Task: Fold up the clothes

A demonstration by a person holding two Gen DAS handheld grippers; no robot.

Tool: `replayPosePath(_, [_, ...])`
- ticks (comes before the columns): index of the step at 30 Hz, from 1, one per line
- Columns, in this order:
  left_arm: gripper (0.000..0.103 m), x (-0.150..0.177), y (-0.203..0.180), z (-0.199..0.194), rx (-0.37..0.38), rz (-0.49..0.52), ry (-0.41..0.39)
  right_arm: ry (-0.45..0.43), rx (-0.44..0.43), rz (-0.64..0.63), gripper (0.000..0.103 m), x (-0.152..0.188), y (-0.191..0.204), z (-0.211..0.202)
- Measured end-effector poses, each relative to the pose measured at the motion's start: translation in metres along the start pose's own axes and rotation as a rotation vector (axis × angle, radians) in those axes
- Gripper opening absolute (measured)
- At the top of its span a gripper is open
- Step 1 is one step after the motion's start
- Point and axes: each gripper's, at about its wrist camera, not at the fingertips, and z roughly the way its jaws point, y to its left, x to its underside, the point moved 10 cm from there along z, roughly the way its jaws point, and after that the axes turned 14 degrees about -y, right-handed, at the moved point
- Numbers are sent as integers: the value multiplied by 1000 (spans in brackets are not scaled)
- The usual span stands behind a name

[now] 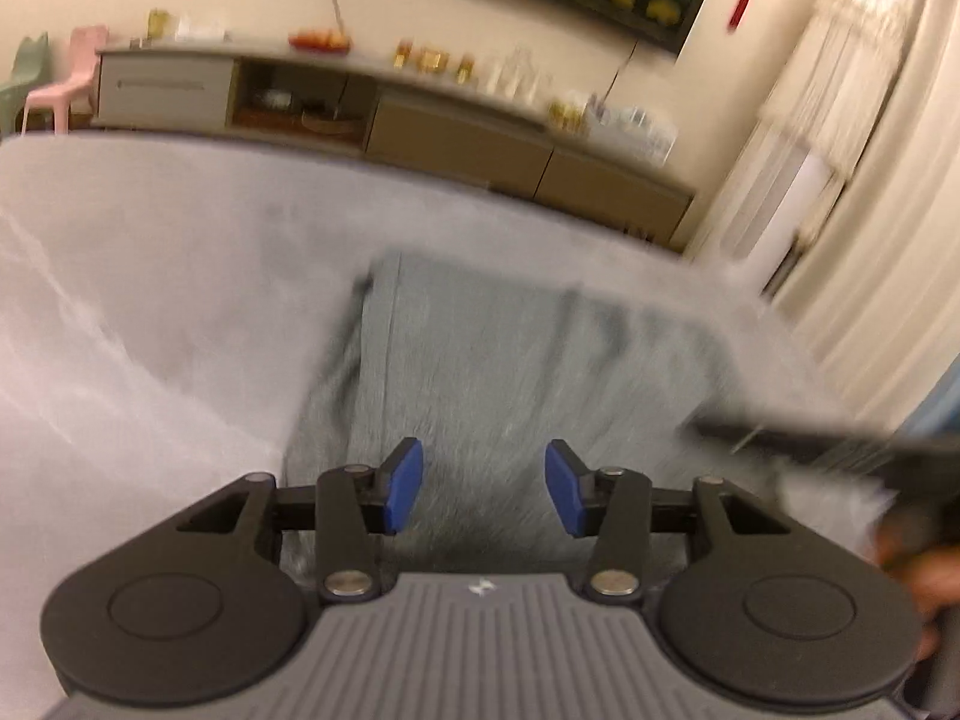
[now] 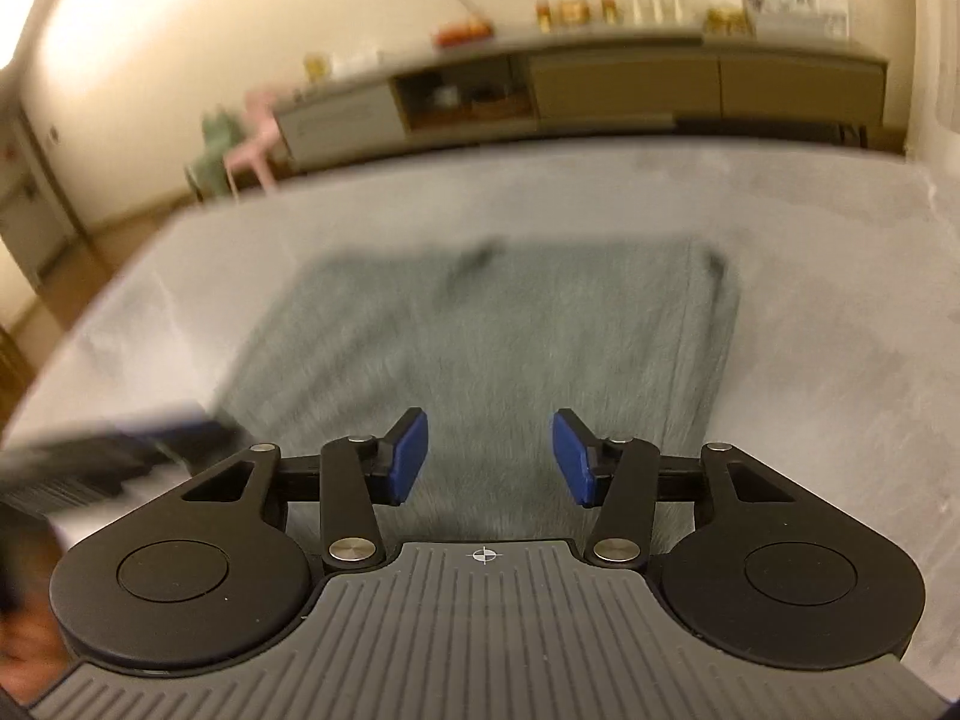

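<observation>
Beyond both spread claws (image 1: 483, 489) (image 2: 490, 457), blurred garment (image 2: 492, 330) lies folded.

Grey garment (image 1: 510, 360) motion-blurred, folds unclear, right gripper (image 1: 840, 444) a dark smear, sideboard items (image 2: 630, 6) indistinct

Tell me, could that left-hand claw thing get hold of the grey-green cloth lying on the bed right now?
Probably yes. The left gripper hangs open directly over the grey-green cloth, with nothing between its blue fingers and the fabric. The pictures are blurred, so the gap is hard to judge.
</observation>
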Motion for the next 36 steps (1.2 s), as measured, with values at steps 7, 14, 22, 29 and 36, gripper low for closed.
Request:
replayPosePath(7, [46,0,-2,6,-15,33,9,91,26,-15,46,20,-14,27])
replayPosePath(14, [66,-76,4,21,-19,70,-47,-26,90,77,60,-36,-51,30])
replayPosePath(22, [72,-91,26,144,-60,57,224,-6,96,301,63,-46,-115,82])
replayPosePath(29, [21,-74,37,155,-104,-51,158,59,-10,334,19,-31,-112,104])
replayPosePath(36, [8,-81,63,136,-187,-225,93,31,117,267,10,-35,-109,101])
